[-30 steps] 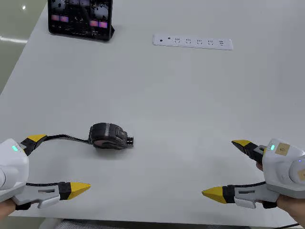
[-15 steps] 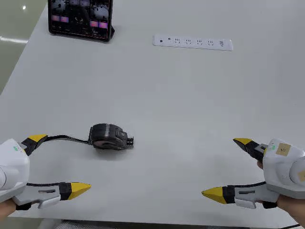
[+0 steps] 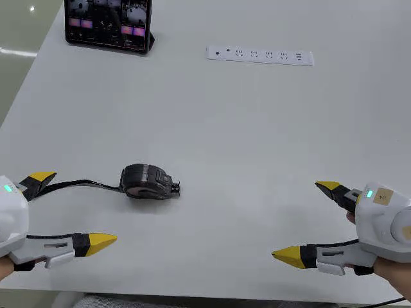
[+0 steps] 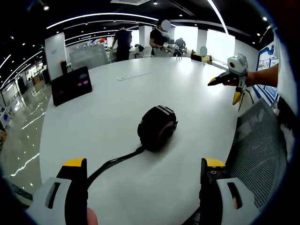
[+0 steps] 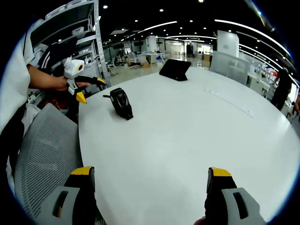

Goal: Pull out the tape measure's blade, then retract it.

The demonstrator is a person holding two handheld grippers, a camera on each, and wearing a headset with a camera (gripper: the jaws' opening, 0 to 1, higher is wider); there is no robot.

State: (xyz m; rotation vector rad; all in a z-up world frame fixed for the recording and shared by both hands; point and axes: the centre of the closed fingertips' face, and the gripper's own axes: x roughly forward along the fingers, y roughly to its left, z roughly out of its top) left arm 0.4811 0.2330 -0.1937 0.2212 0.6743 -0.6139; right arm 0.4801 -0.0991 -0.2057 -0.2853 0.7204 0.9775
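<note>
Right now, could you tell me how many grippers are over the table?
2. The left gripper is at the near left, fingers open beside the strap of the tape measure. The right gripper is at the near right, also open. None appears hidden.

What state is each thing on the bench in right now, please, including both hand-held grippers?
tape measure: blade retracted, lying ungripped
left hand-held gripper: open, empty
right hand-held gripper: open, empty
tablet: propped up, screen lit
power strip: lying flat, nothing plugged in
</note>
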